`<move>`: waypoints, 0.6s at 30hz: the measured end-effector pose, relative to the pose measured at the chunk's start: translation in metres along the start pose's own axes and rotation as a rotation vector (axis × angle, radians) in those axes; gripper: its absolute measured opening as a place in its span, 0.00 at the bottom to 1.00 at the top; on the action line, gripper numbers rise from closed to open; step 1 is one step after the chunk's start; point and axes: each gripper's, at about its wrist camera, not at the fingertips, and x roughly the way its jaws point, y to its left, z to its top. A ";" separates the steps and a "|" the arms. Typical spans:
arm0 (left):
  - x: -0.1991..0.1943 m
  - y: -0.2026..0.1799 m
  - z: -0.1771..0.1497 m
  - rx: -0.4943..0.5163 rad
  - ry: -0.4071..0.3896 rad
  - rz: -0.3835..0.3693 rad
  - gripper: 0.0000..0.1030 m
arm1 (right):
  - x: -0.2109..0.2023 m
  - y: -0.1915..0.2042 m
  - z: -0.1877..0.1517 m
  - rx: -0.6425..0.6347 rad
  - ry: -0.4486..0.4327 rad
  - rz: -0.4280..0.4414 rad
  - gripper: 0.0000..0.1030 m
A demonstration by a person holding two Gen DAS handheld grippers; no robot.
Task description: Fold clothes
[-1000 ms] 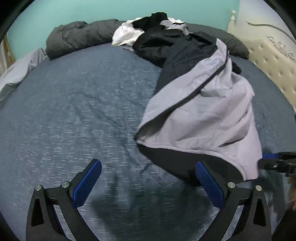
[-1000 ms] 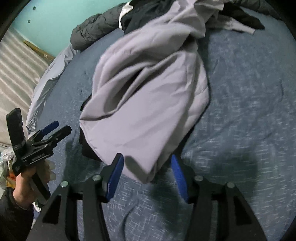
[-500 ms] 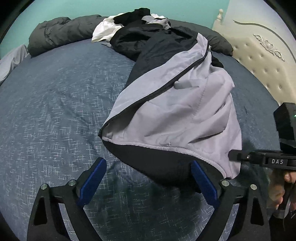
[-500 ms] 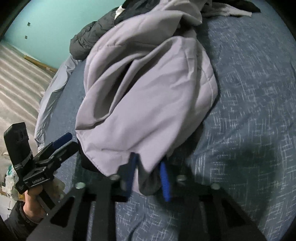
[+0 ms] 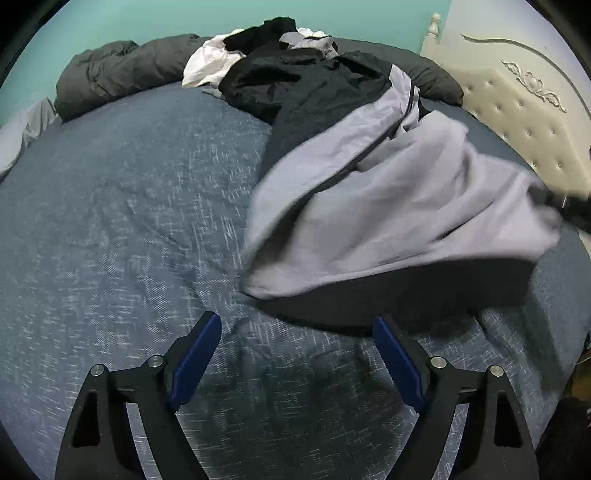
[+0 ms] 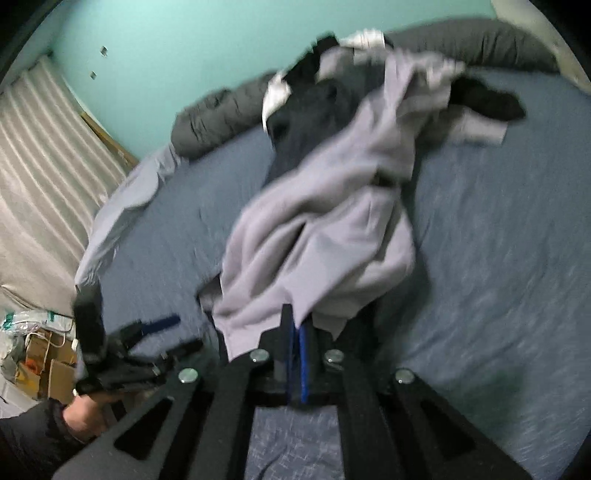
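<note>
Clothes lay on a dark blue bed [image 5: 122,229], and one garment, a grey and black jacket [image 5: 388,206], was drawn out from the pile [image 5: 273,48] at the far edge toward the near right. Its near corner was clamped in the right gripper [image 6: 297,336], whose jaws were closed on the grey fabric; that corner was raised off the bed while the rest trailed back to the pile, apparently so that the jacket could be pulled free and spread flat for folding. In the left wrist view this gripper appeared only as a dark blur at the jacket's right edge.

The left gripper [image 5: 295,354] was held low over bare bedding, its jaws wide apart but closing, with nothing between them. The jacket's near hem lay just beyond their tips, toward the right jaw, not touching it. A second hold on that hem seemed to be intended. A rolled dark quilt [image 5: 122,70] lay along the far side, against a turquoise wall [image 5: 147,18].
</note>
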 end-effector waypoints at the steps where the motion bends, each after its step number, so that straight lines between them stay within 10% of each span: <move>1: 0.000 0.002 0.002 -0.007 -0.001 0.011 0.85 | -0.006 0.000 0.008 -0.008 -0.018 -0.021 0.02; 18: 0.070 0.001 0.020 -0.077 0.095 0.013 0.85 | 0.011 -0.048 -0.014 0.000 0.101 -0.108 0.02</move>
